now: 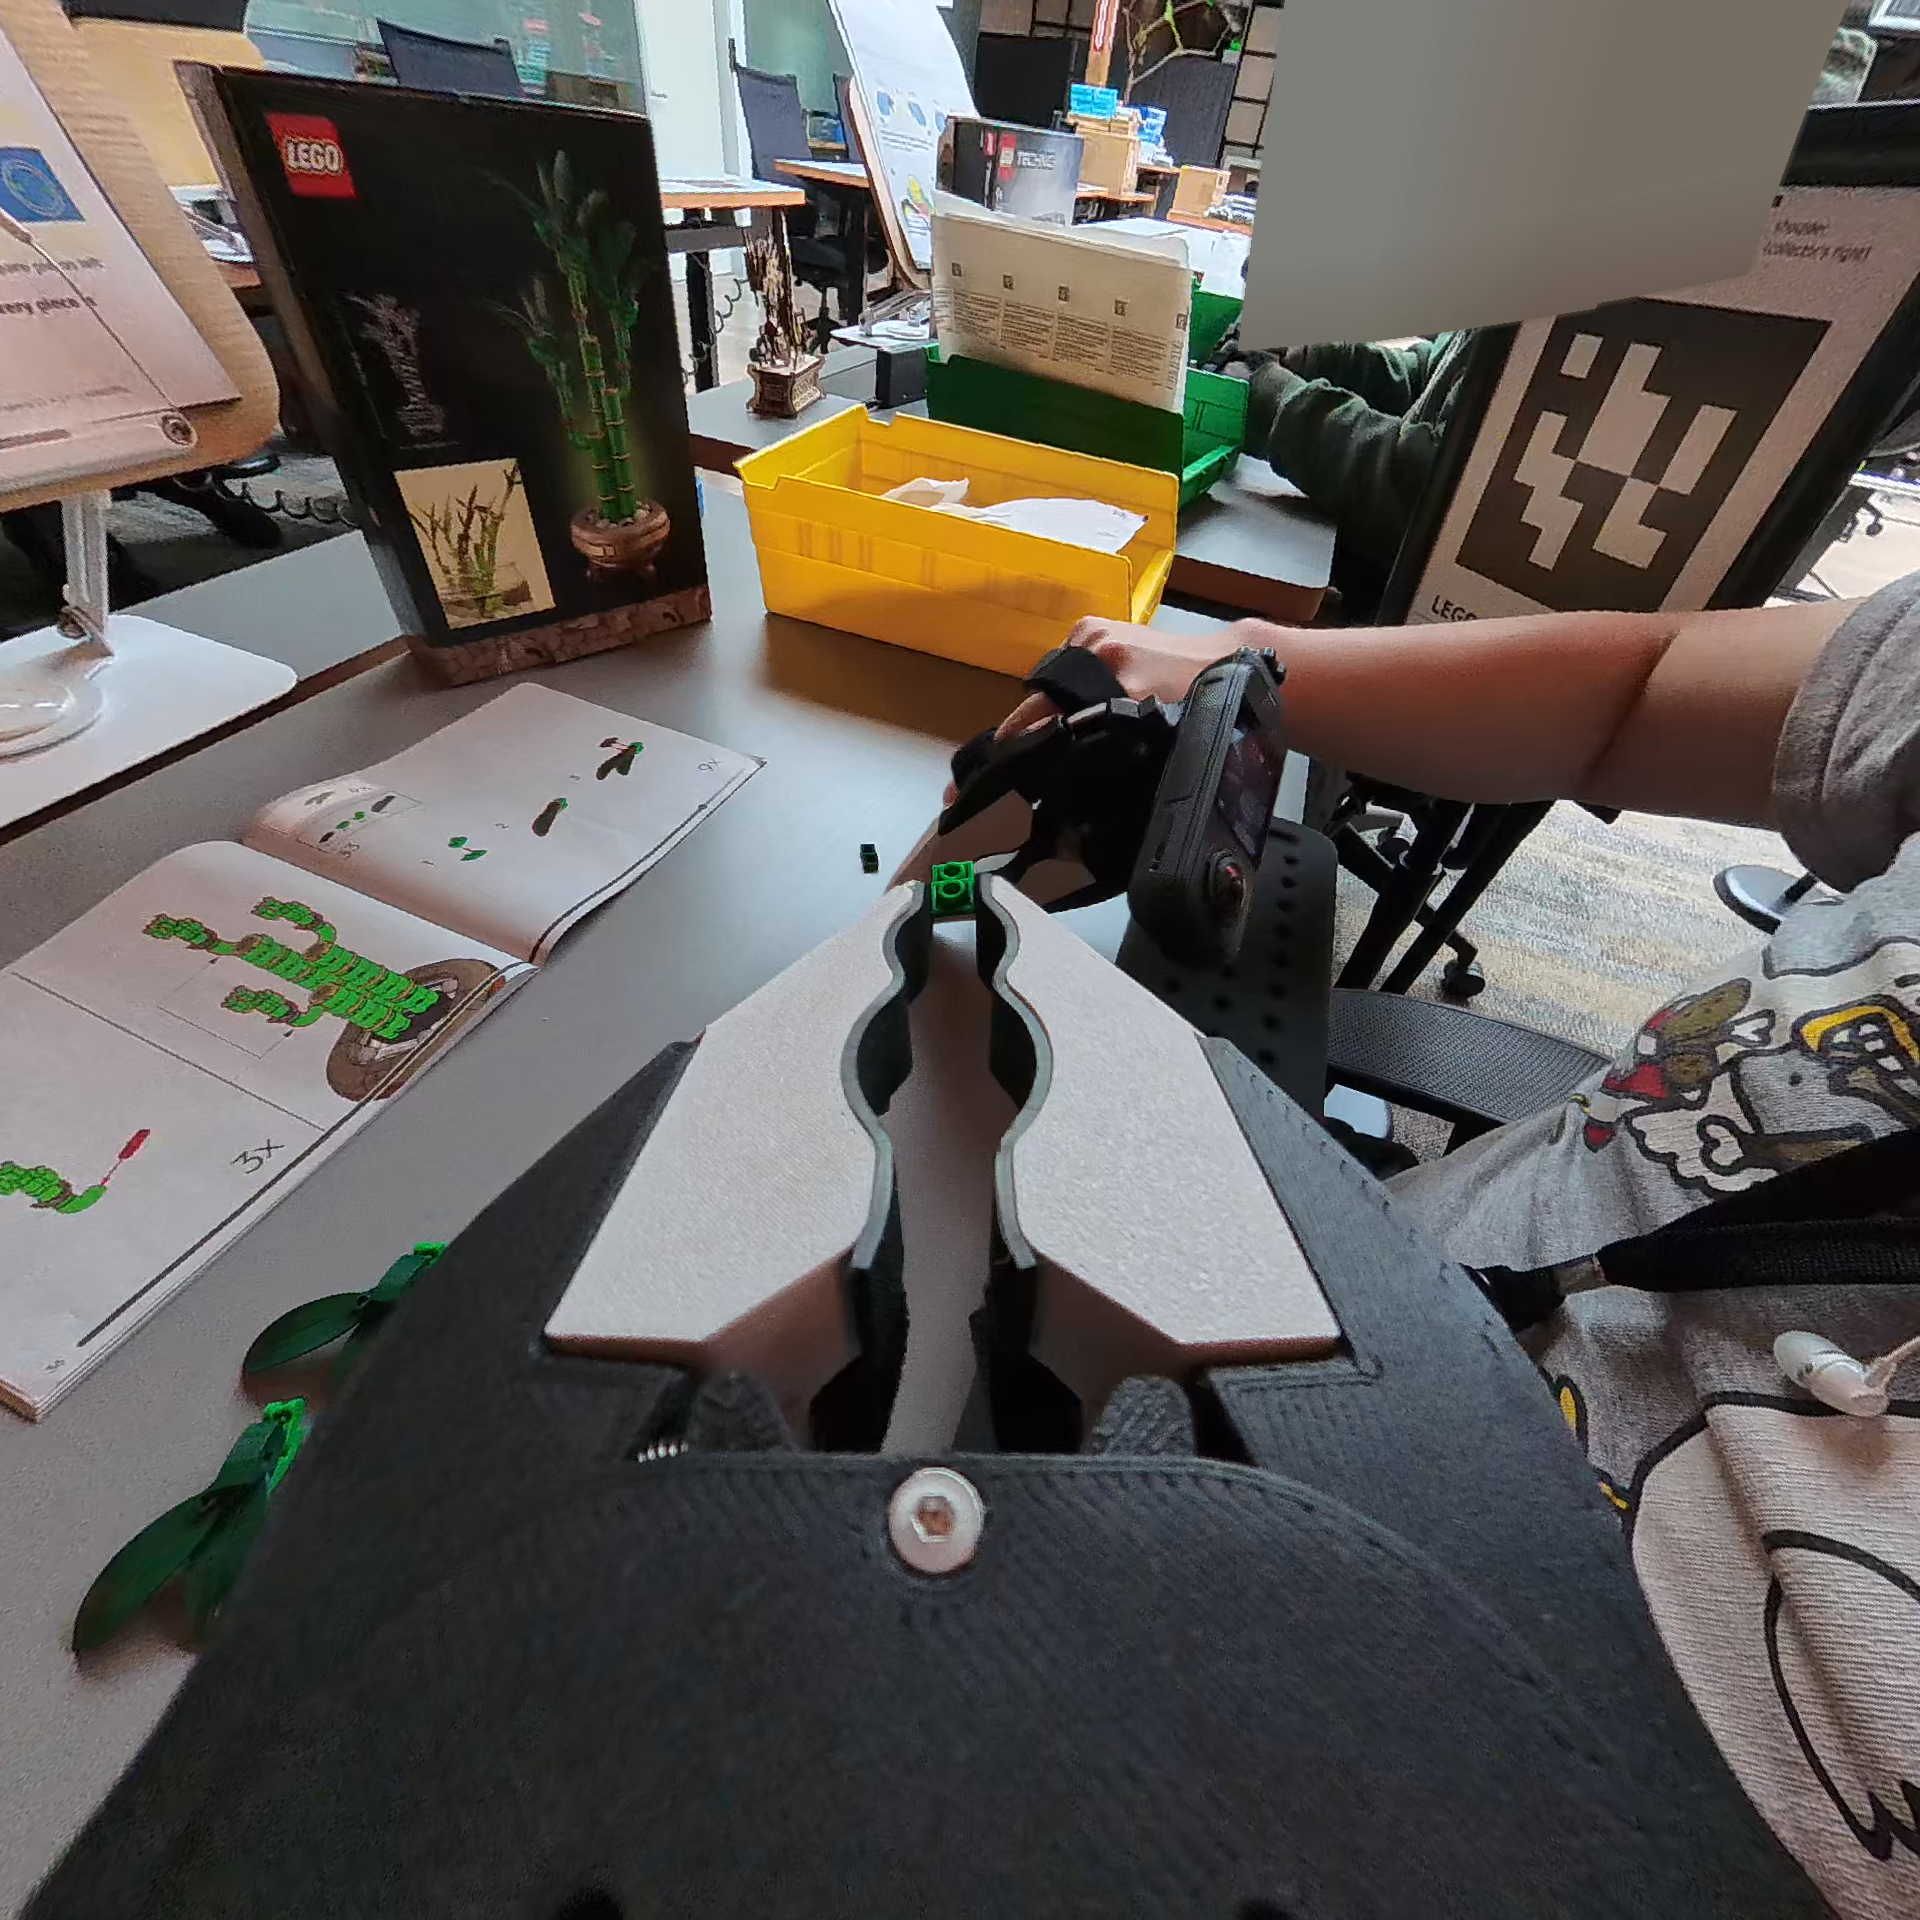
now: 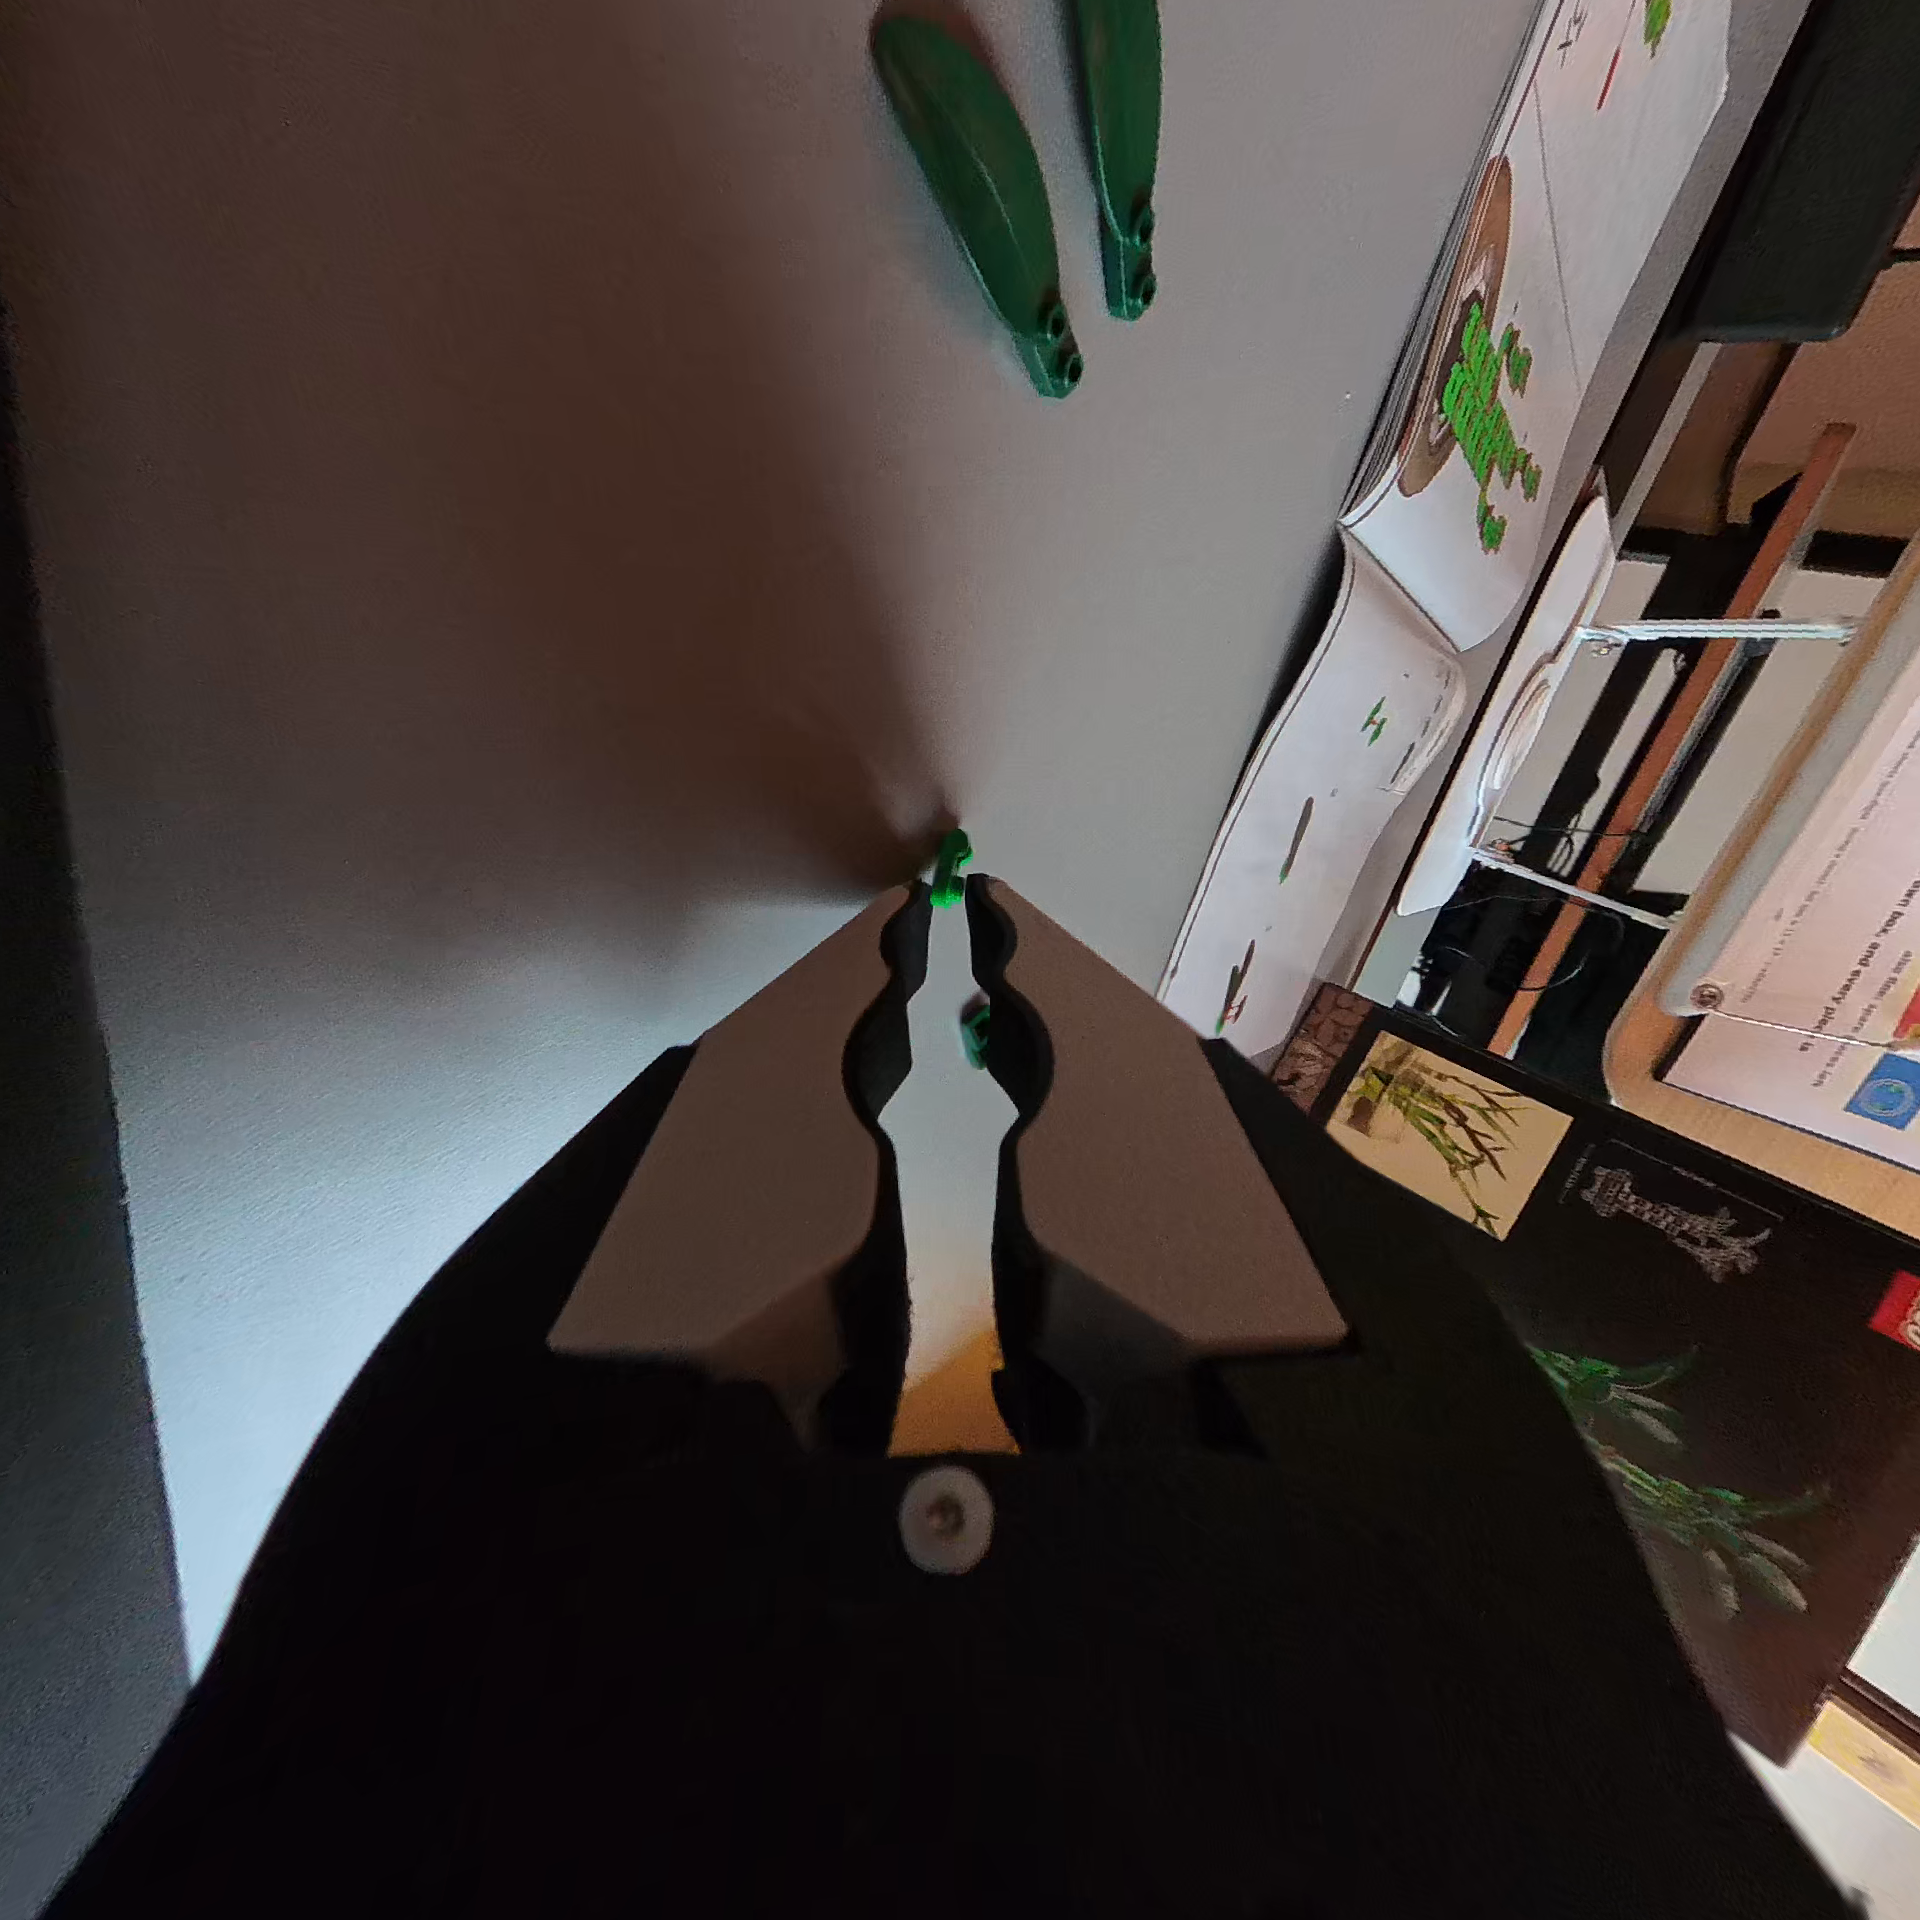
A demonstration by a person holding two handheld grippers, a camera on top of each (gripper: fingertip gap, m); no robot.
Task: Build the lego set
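My left gripper (image 1: 953,902) is shut on a small bright green two-stud piece (image 1: 953,888) and holds it above the dark table (image 1: 810,727). My right gripper (image 1: 971,831), held by a hand, points down just behind it, tips near the table. In the right wrist view the right gripper (image 2: 943,891) is shut on a small bright green clip piece (image 2: 950,864) close to the table top. Another small green piece (image 2: 975,1023) lies under its fingers. Two dark green leaf pieces (image 2: 987,208) lie farther ahead.
An open instruction booklet (image 1: 416,883) lies left of the grippers, the black set box (image 1: 468,364) stands behind it, and a yellow bin (image 1: 956,551) sits at the back. Leaf assemblies (image 1: 332,1320) lie near the front left. A tiny dark piece (image 1: 869,856) lies on the table. Across from one pair of fingers to the other is roughly 25 cm.
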